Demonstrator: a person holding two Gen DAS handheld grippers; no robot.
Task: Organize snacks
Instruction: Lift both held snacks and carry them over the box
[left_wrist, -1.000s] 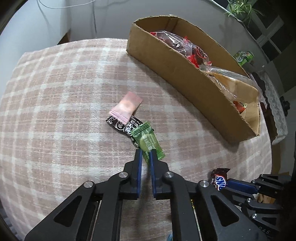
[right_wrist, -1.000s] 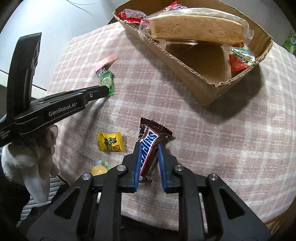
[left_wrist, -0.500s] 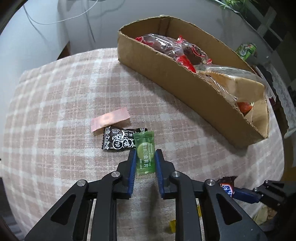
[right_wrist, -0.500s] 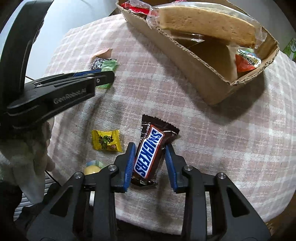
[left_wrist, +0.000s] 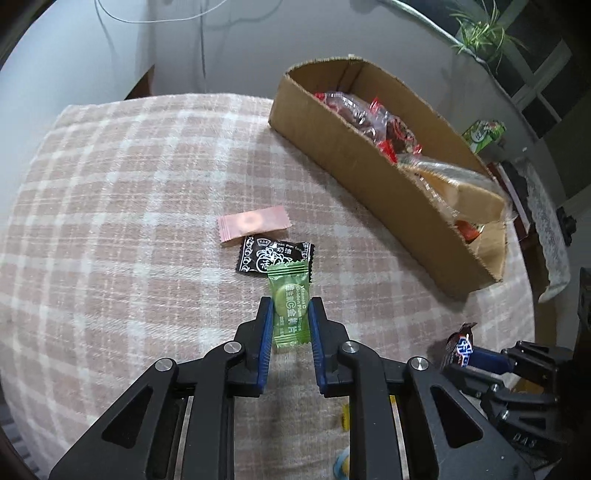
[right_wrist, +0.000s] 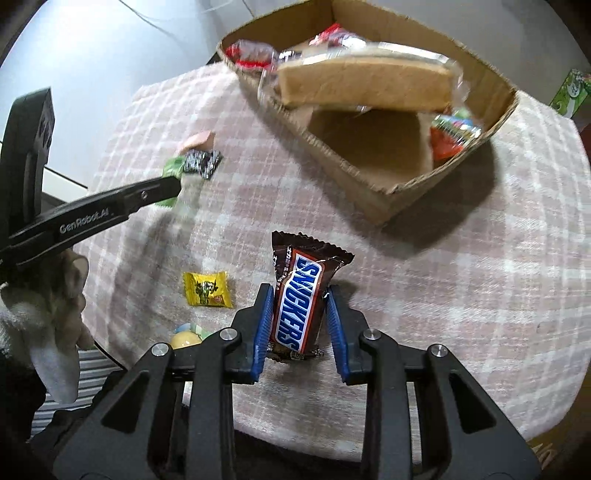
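The left gripper (left_wrist: 290, 314) is clenched on a green candy packet (left_wrist: 289, 302). Its two blue pads press on the long edges of the packet, one on each side, in the lower middle of the left wrist view. The top end of the packet sticks out above the fingertips and overlaps a black candy packet (left_wrist: 266, 254) that lies on the checked tablecloth (left_wrist: 110, 206). Just above the black one lies a pink sachet (left_wrist: 253, 224), touching it at the upper edge.

The right gripper (right_wrist: 300, 310) grasps a Snickers bar (right_wrist: 299, 295). The jaws stand a little apart, as wide as the bar, and the blue pads press on both sides of its lower half. The brown upper end of the wrapper stands free above the fingertips, in the centre of the right wrist view. I cannot tell if the bar touches the cloth.

Left of the bar, a yellow candy (right_wrist: 207, 288) lies on the cloth, and below it a pale round candy (right_wrist: 186, 336) shows partly behind the gripper.

The cardboard box (right_wrist: 373, 199) stands in the upper right of both views, well apart from both grippers. Inside it are a wrapped cake slice (right_wrist: 365, 83), red packets (right_wrist: 251, 55) at the far end and an orange packet (right_wrist: 452, 138) at the near corner.

A gloved hand (right_wrist: 48, 325) shows at the lower left of the right wrist view.
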